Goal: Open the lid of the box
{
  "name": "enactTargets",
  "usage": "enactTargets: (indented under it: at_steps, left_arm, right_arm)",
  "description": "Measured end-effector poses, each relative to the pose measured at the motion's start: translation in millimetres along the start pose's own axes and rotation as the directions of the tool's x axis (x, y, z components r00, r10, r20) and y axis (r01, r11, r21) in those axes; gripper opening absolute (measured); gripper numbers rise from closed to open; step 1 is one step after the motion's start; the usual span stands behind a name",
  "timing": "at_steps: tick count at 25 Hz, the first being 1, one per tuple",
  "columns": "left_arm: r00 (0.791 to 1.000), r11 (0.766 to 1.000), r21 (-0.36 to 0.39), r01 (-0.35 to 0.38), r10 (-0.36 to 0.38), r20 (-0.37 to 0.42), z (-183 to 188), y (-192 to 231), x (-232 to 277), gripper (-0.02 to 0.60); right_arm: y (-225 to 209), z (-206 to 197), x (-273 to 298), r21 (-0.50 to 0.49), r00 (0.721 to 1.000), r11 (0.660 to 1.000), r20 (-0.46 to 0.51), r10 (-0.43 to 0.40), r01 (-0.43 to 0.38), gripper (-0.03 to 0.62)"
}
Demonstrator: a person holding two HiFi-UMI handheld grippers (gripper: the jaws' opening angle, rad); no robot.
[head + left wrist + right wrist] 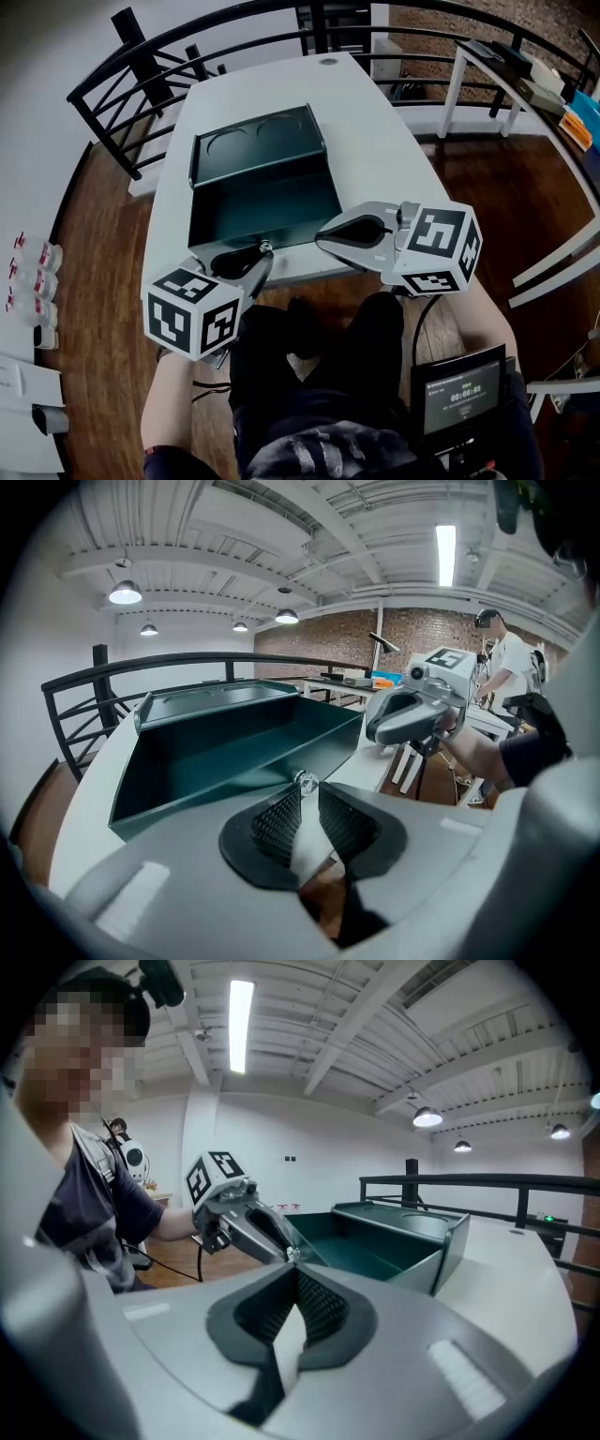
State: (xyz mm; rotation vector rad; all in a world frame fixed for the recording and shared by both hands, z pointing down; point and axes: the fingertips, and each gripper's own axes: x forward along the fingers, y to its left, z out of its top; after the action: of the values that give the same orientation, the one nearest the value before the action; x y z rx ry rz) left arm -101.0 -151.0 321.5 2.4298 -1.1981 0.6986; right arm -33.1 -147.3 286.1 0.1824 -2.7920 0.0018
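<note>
A dark green metal box (262, 202) stands on the white table (375, 141), and its lid (258, 141) lies folded back behind it, so the bare inside shows. My left gripper (262, 251) is at the box's front wall near its left end, shut on a small shiny metal knob (306, 781) there. My right gripper (321, 239) hovers at the front right corner of the box, its jaws together with nothing between them. In the right gripper view the box (375, 1251) lies ahead, and the left gripper (286, 1252) points at its front.
A black railing (141, 84) curves round the table's far side. The person's legs (319, 366) are under the near edge, and a small screen (464, 394) sits at the lower right. Small bottles (33, 281) stand on the wood floor at the left. Another white table (506, 66) is at the back right.
</note>
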Motion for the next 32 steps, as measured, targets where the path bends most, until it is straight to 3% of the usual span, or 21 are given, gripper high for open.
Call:
enactTargets:
  at_steps: [14,20,22,25,32]
  left_arm:
    - [0.998,0.998,0.055,-0.021,0.018,0.063,0.6,-5.1,-4.5,0.092]
    - [0.990,0.996,0.092,-0.020,0.007,0.142,17.1,-15.2,-30.1,0.084]
    - [0.986,0.994,0.106,-0.005,-0.013,0.166,24.7,-18.9,-37.6,0.083]
    - [0.983,0.993,0.115,0.034,-0.054,0.173,33.2,-20.8,-44.2,0.020]
    - [0.984,0.989,0.114,0.097,-0.112,0.140,29.7,-15.6,-42.7,0.016]
  right_arm:
    - [2.7,8.6,-6.5,-0.020,1.000,1.000,-0.015,-0.001,0.001,0.003]
    - [3.2,9.1,-6.7,-0.017,1.000,1.000,-0.015,0.003,-0.004,0.003]
    - [4.5,11.0,-7.3,-0.021,1.000,1.000,-0.011,0.006,-0.007,0.003]
    - [6.2,15.8,-6.7,-0.027,1.000,1.000,-0.007,0.013,-0.013,0.003]
    - [8.8,18.1,-1.9,-0.026,1.000,0.999,-0.020,0.020,-0.021,0.003]
